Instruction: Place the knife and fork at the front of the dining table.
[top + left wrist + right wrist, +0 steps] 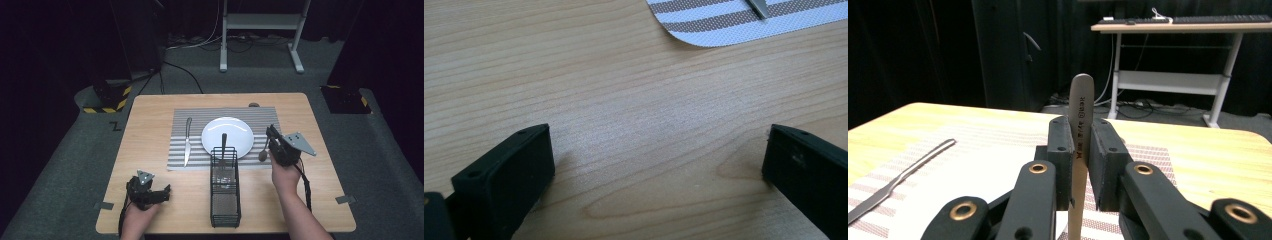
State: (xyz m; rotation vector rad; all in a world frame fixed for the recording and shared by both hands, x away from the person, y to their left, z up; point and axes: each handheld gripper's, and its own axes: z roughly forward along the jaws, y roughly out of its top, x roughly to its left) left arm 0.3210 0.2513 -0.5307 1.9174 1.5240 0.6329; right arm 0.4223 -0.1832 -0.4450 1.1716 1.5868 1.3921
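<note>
My right gripper (271, 134) is shut on the handle of a metal spoon (263, 152), just right of the white plate (235, 126), over the striped placemat (180, 125). The spoon's bowl hangs below the jaws toward the mat. In the right gripper view the spoon handle (1081, 105) sticks up between the pads of that gripper (1081, 145). My left gripper (166, 194) rests low at the table's front left, jaws open and nothing between them. In its own view the left gripper (659, 150) looks down on bare wood.
A knife (187, 142) lies on the mat left of the plate, and its tip (758, 6) is visible in the left gripper view. A black wire basket (225, 192) stands at front centre with a dark-handled utensil (224, 141) leaning in it. A small dark object (254, 105) sits at the mat's far edge.
</note>
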